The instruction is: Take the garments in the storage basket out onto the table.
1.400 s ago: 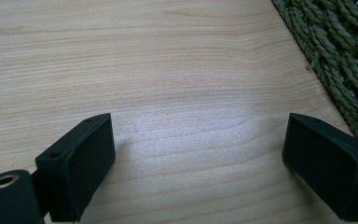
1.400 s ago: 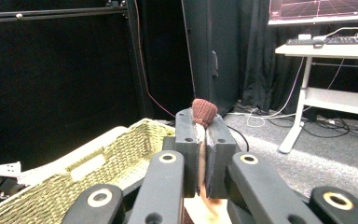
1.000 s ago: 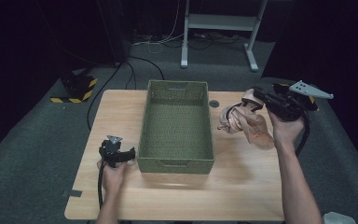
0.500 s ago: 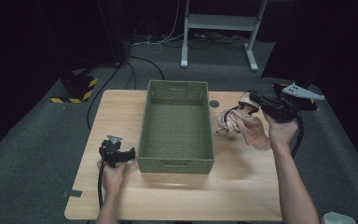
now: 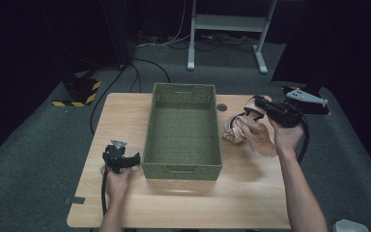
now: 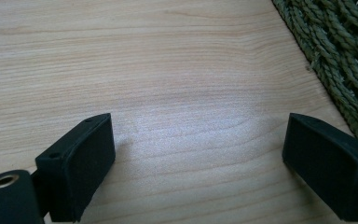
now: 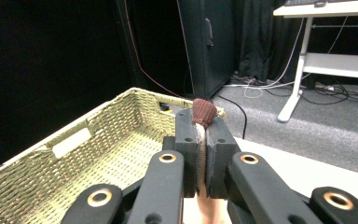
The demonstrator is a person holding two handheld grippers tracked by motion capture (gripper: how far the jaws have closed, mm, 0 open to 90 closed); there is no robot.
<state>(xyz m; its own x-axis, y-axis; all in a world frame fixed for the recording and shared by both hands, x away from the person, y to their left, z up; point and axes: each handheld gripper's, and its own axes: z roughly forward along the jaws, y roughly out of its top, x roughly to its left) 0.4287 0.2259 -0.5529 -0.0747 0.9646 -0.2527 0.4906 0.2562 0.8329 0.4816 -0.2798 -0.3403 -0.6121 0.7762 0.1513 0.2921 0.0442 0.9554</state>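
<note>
A crumpled beige cloth (image 5: 245,131) with dark brown trim hangs over the table to the right of a green woven basket (image 5: 182,171). My right gripper (image 5: 257,102) is shut on the cloth's upper edge. In the right gripper view the brown trim (image 7: 204,112) pokes out above the closed right gripper (image 7: 202,135), with the basket (image 7: 98,140) beyond and to the left. My left gripper (image 5: 136,160) rests on the table by the basket's front left corner. The left gripper (image 6: 198,154) is open, with bare wood between its jaws and the basket wall (image 6: 335,60) at the right.
The basket's inside holds nothing. A round hole (image 5: 221,107) sits in the tabletop (image 5: 251,193) behind the cloth. Cables and a white desk frame (image 5: 224,24) lie on the floor beyond the table. A black-and-yellow block (image 5: 79,92) stands on the floor at the far left.
My right gripper has shifted a little left and down toward the basket, carrying the cloth with it. The left gripper has stayed still.
</note>
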